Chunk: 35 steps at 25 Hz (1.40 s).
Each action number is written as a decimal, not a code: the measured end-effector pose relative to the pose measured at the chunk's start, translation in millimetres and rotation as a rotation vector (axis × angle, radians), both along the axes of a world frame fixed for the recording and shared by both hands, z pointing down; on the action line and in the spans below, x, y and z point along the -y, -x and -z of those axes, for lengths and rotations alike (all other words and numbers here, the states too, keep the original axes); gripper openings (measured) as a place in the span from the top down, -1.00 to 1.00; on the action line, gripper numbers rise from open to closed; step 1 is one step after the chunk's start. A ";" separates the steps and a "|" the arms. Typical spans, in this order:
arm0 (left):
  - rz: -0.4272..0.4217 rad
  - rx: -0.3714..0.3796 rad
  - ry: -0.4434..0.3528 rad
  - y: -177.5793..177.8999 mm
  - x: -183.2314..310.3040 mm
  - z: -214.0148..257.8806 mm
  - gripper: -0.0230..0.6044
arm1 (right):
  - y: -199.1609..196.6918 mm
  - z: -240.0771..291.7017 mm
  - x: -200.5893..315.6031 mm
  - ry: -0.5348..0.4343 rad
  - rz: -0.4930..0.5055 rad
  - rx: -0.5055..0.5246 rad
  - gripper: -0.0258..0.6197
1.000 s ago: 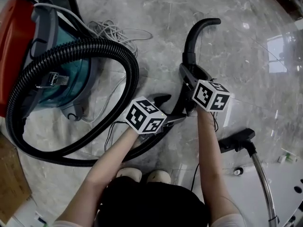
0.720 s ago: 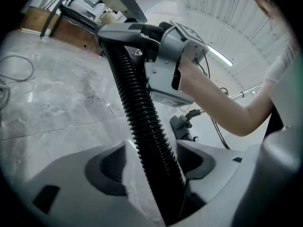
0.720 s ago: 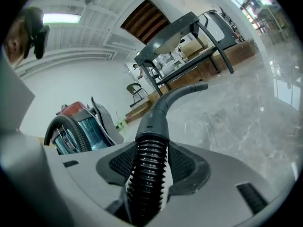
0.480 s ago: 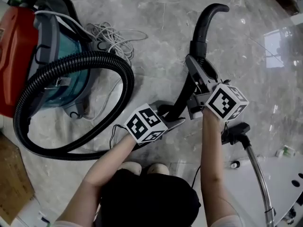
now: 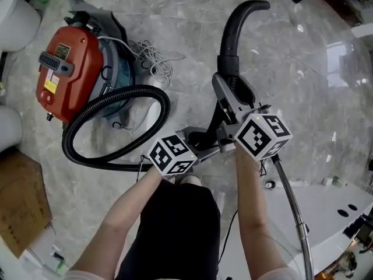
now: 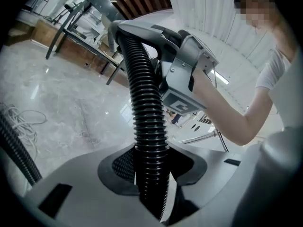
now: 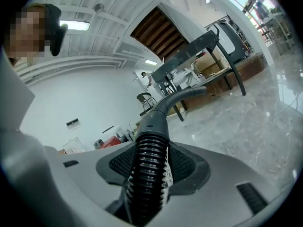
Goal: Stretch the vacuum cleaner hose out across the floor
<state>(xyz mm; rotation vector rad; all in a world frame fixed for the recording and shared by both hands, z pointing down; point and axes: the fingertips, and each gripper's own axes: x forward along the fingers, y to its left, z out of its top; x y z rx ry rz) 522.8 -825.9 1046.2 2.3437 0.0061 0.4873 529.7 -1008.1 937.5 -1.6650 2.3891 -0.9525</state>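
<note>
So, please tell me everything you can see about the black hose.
The hose is black, ribbed, and looks like flexible plastic. By the red vacuum cleaner it lies in a loop on the grey floor, then rises to a smooth curved handle tube. Both grippers hold the raised part: the right gripper just below the tube, the left gripper, whose jaws have just been closing on it, lower down.

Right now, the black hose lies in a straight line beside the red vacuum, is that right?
Not quite. The hose is not straight: it curls in a wide loop beside the red vacuum. The head view shows this.
</note>
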 end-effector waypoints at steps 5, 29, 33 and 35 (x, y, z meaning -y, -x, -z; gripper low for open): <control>-0.003 -0.048 0.019 3.0 -8.5 79.2 0.39 | 4.3 76.8 -7.7 0.010 -0.007 -0.002 0.27; -0.058 -0.071 0.025 13.5 -68.4 288.2 0.39 | 3.4 279.2 -66.0 0.048 -0.071 0.015 0.27; -0.081 -0.078 0.040 10.6 -80.7 318.4 0.39 | -0.1 309.9 -78.0 0.049 -0.091 -0.014 0.27; -0.091 -0.077 0.037 10.3 -86.9 331.4 0.40 | -1.6 322.8 -84.2 0.054 -0.102 -0.006 0.27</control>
